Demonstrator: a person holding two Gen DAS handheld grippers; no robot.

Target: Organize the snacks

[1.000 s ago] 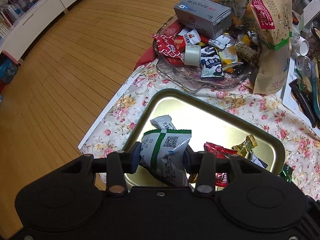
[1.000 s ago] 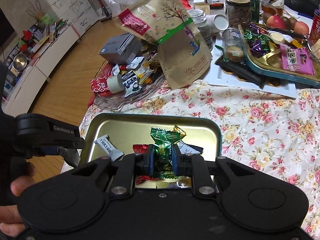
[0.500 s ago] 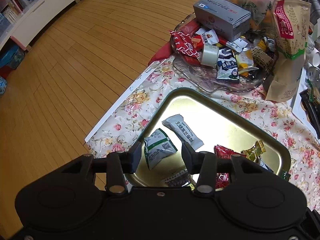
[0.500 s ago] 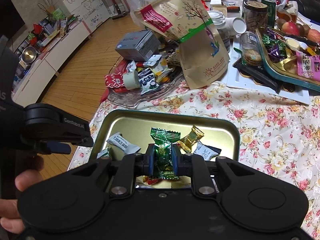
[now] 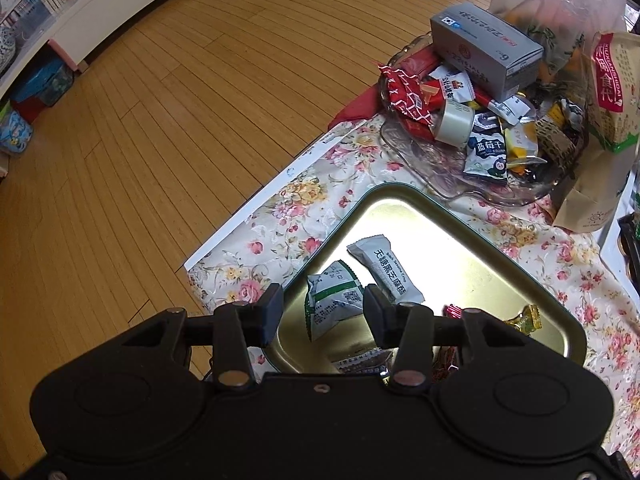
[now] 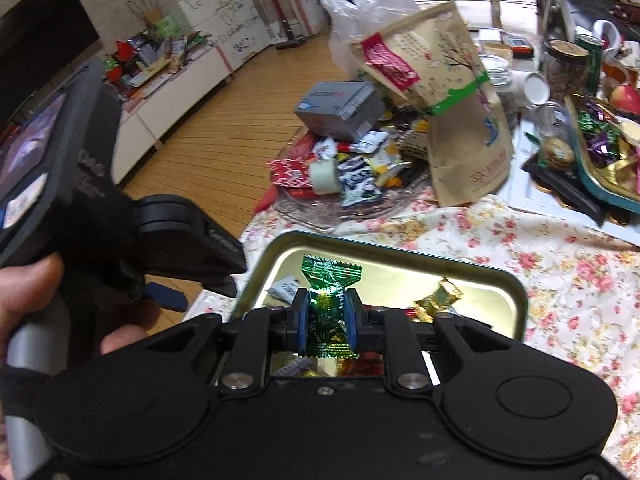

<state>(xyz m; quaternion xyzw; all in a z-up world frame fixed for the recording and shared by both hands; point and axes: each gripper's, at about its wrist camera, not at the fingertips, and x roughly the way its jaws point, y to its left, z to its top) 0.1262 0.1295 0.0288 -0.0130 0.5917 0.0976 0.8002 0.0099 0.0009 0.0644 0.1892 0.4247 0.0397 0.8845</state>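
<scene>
A gold metal tray [image 5: 472, 240] lies on the floral tablecloth and holds several wrapped snacks. My left gripper [image 5: 322, 308] is open and empty above the tray's near corner, over a green-and-white packet [image 5: 332, 304] that lies beside a grey packet [image 5: 386, 268]. My right gripper [image 6: 328, 316] is shut on a green foil candy [image 6: 329, 304] and holds it above the same tray [image 6: 508, 284]. A gold-wrapped candy [image 6: 438, 298] lies in the tray. The left gripper's body [image 6: 120, 216] shows at the left of the right wrist view.
A glass dish [image 5: 424, 160] heaped with snacks, a tape roll [image 5: 452, 122] and a grey box [image 5: 486, 46] stands beyond the tray. A brown paper snack bag [image 6: 452, 108] stands behind it. A teal tray of sweets [image 6: 600, 152] and jars are at the right. The table edge drops to wooden floor at left.
My left gripper opened and let the green-and-white packet fall into the tray, then drew back and up. My right gripper kept hold of the green candy and shifted over the tray.
</scene>
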